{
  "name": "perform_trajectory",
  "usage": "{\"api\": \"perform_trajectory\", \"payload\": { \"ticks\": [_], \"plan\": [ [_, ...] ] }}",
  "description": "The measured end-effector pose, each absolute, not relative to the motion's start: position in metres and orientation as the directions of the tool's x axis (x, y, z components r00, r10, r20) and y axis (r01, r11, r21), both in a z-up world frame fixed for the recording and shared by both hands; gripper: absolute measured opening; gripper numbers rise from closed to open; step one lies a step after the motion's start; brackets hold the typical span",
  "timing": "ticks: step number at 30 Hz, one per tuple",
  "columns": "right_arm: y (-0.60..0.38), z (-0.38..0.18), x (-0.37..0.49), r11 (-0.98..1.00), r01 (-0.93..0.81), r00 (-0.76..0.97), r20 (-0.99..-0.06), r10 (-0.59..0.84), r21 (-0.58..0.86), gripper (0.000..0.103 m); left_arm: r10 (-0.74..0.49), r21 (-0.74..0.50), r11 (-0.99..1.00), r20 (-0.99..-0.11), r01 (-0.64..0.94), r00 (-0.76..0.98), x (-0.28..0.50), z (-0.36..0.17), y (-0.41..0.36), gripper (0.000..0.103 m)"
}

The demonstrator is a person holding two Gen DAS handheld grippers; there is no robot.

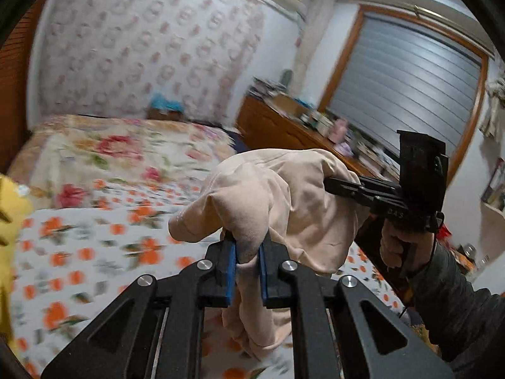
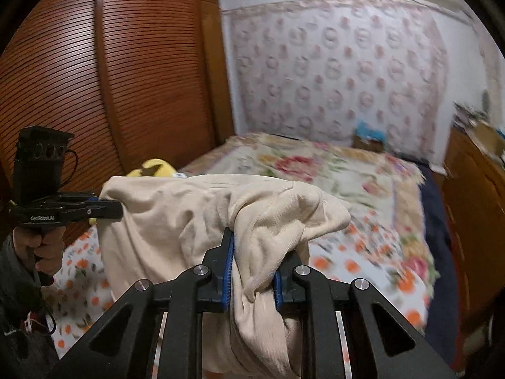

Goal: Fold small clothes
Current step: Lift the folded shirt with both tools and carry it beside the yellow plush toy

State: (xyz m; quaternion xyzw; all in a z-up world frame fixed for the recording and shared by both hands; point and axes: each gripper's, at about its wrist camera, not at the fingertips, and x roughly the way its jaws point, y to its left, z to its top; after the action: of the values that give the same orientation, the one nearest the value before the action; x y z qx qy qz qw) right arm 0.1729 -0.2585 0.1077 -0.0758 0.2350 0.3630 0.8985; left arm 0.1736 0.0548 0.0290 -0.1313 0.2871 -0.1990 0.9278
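A small cream garment [image 1: 277, 202] hangs in the air above the bed, held by both grippers. My left gripper [image 1: 247, 260] is shut on one bunched edge of it, and the cloth droops between and below the blue pads. My right gripper [image 2: 252, 268] is shut on another edge of the garment [image 2: 189, 221]. In the left wrist view the right gripper [image 1: 331, 186] comes in from the right and pinches the cloth. In the right wrist view the left gripper [image 2: 110, 210] pinches its left edge. The lower part of the garment is hidden behind the gripper bodies.
The bed [image 1: 94, 252] has a white sheet with orange flowers and a floral blanket [image 2: 315, 170] farther back. A yellow plush toy [image 2: 154, 169] lies at the bed's left side. A wooden wardrobe [image 2: 94, 79] stands left, and a cluttered wooden dresser [image 1: 284, 123] stands right.
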Motion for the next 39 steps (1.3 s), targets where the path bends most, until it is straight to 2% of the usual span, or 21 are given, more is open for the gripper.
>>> {"api": "perform_trajectory", "payload": {
  "ticks": [7,14,21,27,32,35,37,39],
  "plan": [
    [-0.147,0.113,0.217,0.577,-0.816,0.516,-0.492,0.701,-0.034,0.02,-0.281,-0.361,0.926,-0.47,0.108,0.837,0.14,0.016,0.146,0.013],
    [-0.03,0.116,0.26,0.424,-0.899,0.414,-0.528,0.742,-0.11,0.02,-0.177,-0.396,0.917,-0.484,-0.035,0.857,0.124,-0.015,0.207,0.013],
    [0.068,0.093,0.32,0.295,-0.947,0.312,-0.6,0.737,-0.13,0.02,-0.106,-0.429,0.887,-0.548,-0.17,0.829,0.125,-0.057,0.247,0.013],
    [0.115,0.062,0.359,0.341,-0.933,0.331,-0.64,0.693,-0.114,0.023,-0.056,-0.4,0.883,-0.608,-0.245,0.792,0.123,-0.078,0.257,0.013],
    [0.098,0.07,0.366,0.479,-0.875,0.418,-0.617,0.667,-0.074,0.057,-0.021,-0.364,0.89,-0.635,-0.275,0.772,0.122,-0.081,0.257,0.013],
    [0.073,0.072,0.36,0.513,-0.858,0.419,-0.613,0.67,-0.027,0.062,-0.006,-0.341,0.897,-0.646,-0.282,0.764,0.122,-0.081,0.255,0.02],
    [0.061,0.067,0.355,0.531,-0.847,0.407,-0.629,0.662,0.011,0.063,-0.006,-0.332,0.903,-0.644,-0.274,0.765,0.121,-0.078,0.254,0.036],
    [0.053,0.055,0.349,0.549,-0.835,0.391,-0.65,0.651,0.047,0.063,0.007,-0.312,0.911,-0.639,-0.268,0.769,0.12,-0.074,0.253,0.046]
  ]
}}
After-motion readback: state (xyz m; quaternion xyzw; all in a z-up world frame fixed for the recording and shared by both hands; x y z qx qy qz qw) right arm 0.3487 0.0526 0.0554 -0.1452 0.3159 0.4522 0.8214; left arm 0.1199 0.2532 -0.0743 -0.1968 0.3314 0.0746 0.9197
